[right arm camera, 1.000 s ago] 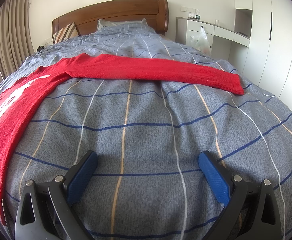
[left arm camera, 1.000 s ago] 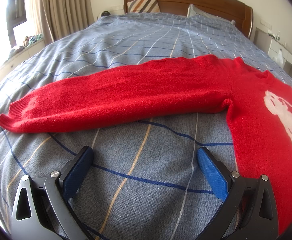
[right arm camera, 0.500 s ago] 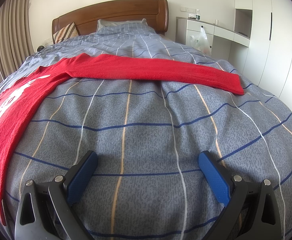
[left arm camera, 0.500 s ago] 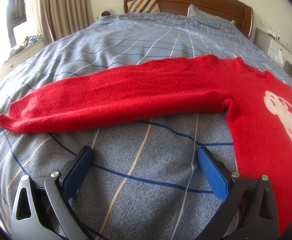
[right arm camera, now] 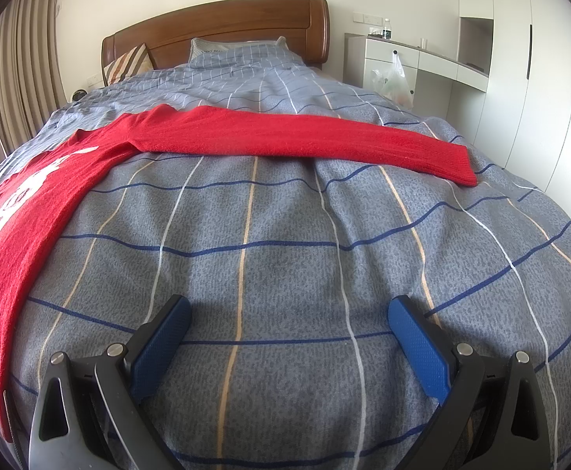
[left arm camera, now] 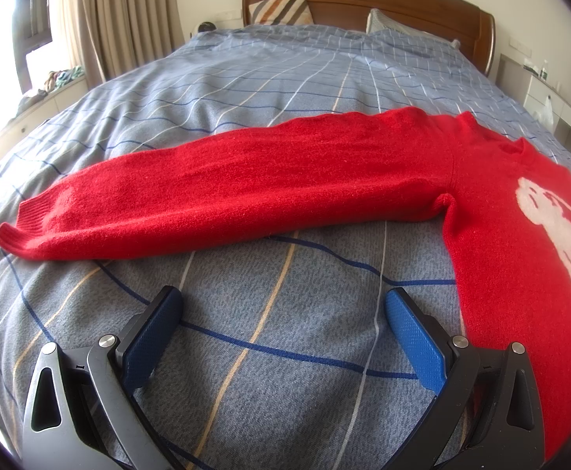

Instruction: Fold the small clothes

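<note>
A red knit sweater (left arm camera: 492, 211) with a white figure on its chest lies flat on the bed, both sleeves spread out sideways. In the left wrist view one sleeve (left arm camera: 226, 188) stretches left, its cuff near the bed's left edge. My left gripper (left arm camera: 283, 309) is open over bare bedspread, just short of that sleeve, with the sweater's body beside its right finger. In the right wrist view the sweater (right arm camera: 27, 211) fills the left side and the other sleeve (right arm camera: 305, 137) runs right. My right gripper (right arm camera: 289, 315) is open over the bedspread, well short of the sleeve, holding nothing.
The bed has a grey-blue checked bedspread (right arm camera: 285, 235), a wooden headboard (right arm camera: 222, 27) and pillows (left arm camera: 279, 8) at the far end. Curtains (left arm camera: 117, 19) and a window sill stand on the left. White drawers with a hanging plastic bag (right arm camera: 395, 82) and wardrobes stand on the right.
</note>
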`<action>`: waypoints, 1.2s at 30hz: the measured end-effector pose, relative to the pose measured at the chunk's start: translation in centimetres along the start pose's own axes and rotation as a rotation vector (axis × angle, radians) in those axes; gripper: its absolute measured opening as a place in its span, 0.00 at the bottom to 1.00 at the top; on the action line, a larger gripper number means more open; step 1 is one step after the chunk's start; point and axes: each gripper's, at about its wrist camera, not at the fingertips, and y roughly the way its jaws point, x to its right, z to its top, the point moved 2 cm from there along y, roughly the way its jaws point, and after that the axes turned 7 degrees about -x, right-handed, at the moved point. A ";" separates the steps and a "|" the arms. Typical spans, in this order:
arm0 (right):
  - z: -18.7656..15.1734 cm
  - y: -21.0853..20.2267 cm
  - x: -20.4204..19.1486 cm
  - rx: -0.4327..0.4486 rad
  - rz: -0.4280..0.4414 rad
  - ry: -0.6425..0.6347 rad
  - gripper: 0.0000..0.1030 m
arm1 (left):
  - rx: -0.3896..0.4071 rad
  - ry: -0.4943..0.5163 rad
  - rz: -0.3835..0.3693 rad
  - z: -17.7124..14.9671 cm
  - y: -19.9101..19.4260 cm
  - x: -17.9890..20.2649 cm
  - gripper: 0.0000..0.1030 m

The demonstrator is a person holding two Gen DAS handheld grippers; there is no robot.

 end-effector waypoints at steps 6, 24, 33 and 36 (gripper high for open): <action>0.0 0.0 0.0 0.000 0.000 0.000 0.97 | 0.000 0.000 0.000 0.0 0.0 0.0 1.00; 2.3 -1.7 2.2 -0.090 0.184 0.107 0.95 | 0.000 0.000 -0.001 0.0 0.0 0.0 1.00; 7.6 1.5 16.7 -0.078 0.467 0.868 0.70 | -0.070 0.002 -0.023 0.6 0.2 0.2 1.00; 6.9 3.9 19.1 -0.059 0.496 1.033 0.53 | -0.156 -0.080 -0.056 0.5 -0.1 -0.5 1.00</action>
